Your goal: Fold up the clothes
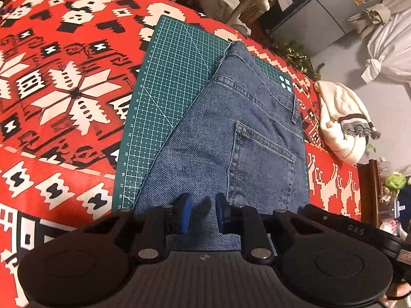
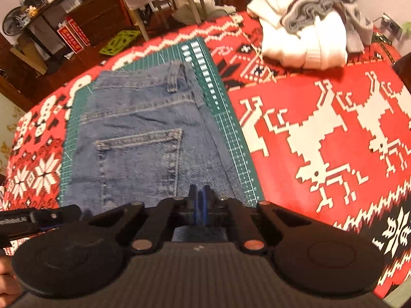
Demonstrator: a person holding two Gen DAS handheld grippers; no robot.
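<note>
Folded blue jeans (image 1: 231,141) lie back-pocket up on a green cutting mat (image 1: 167,77). My left gripper (image 1: 203,213) hovers open over their near part, with bare denim showing between its blue pads. In the right wrist view the jeans (image 2: 141,141) fill the mat (image 2: 231,133) on the left. My right gripper (image 2: 199,200) is shut at the jeans' near right edge, pads pressed together, and denim shows just behind the fingers. The pinch itself is hidden by the fingers.
A red and white patterned cloth (image 1: 64,89) covers the table (image 2: 321,128). A crumpled cream sweater (image 1: 341,123) lies at the far right edge (image 2: 308,25). Chairs, shelves and clutter stand beyond the table.
</note>
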